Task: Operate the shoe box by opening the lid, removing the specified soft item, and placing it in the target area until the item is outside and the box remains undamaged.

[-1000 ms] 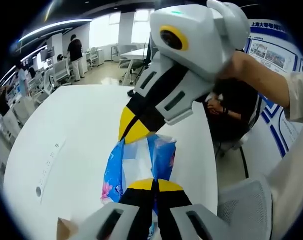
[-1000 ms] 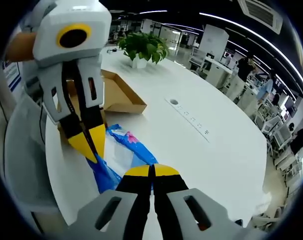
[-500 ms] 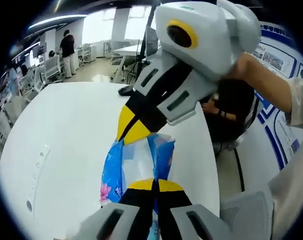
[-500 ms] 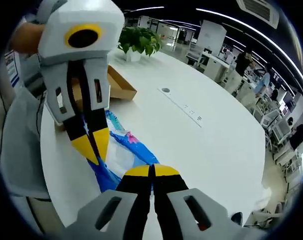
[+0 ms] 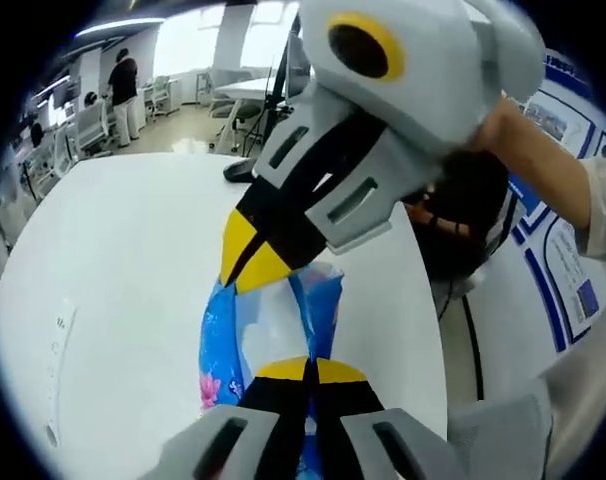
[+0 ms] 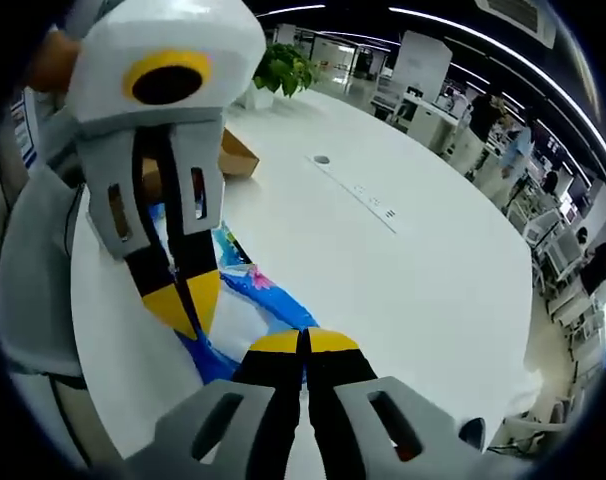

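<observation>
A soft blue packet (image 5: pixel 223 340) with a white middle and a pink flower print hangs above the white table (image 5: pixel 123 270), stretched between both grippers. My left gripper (image 5: pixel 305 368) is shut on its near end. My right gripper (image 5: pixel 245 258) reaches in from the upper right and is shut on its far end. In the right gripper view, my right gripper (image 6: pixel 305 342) pinches the packet (image 6: pixel 273 300) and my left gripper (image 6: pixel 186 303) comes in from the left, clamped on the other end. The brown shoe box (image 6: pixel 239 153) lies behind the left gripper, mostly hidden.
A potted plant (image 6: pixel 283 68) stands at the table's far end. A socket strip (image 6: pixel 368 200) runs along the table (image 6: pixel 423 280). A seated person (image 5: pixel 463 220) is beyond the table edge at the right, and office desks with people fill the background.
Both grippers, still shut on the packet, have carried it away from the shoe box. The box corner has left the left gripper view and sits farther back in the right gripper view.
</observation>
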Motion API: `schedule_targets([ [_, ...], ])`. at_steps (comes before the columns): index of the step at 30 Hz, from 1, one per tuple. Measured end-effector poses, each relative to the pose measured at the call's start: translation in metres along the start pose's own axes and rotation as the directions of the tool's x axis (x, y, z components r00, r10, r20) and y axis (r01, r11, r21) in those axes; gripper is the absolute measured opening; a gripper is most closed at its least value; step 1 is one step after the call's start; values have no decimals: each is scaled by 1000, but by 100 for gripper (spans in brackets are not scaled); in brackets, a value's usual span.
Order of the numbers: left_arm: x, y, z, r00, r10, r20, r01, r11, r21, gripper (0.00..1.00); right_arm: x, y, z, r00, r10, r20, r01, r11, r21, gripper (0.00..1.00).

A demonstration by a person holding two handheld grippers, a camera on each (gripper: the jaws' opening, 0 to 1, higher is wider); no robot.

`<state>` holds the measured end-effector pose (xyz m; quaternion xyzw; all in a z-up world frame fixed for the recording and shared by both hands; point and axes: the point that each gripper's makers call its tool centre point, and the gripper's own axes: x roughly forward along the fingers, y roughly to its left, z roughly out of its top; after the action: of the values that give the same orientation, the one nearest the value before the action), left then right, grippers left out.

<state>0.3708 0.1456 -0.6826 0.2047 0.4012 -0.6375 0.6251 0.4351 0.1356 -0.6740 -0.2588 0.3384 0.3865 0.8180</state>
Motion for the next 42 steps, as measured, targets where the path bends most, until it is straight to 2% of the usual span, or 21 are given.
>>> schedule_targets([
  [19,39,8,-14,999,-14,-39,13,999,-44,0,34,-3,-43,996,18,-90,-23,999,-48,0],
  [33,43,9,-19,999,-15,-34,13,998,-56,0,42,-4,-51,995,19,-96,-20,1000,-12,0],
  [42,42,7,-18,999,0,-38,-1,1000,-13,2,42,-1,-58,993,9,-119,-12,1000,-20,0],
])
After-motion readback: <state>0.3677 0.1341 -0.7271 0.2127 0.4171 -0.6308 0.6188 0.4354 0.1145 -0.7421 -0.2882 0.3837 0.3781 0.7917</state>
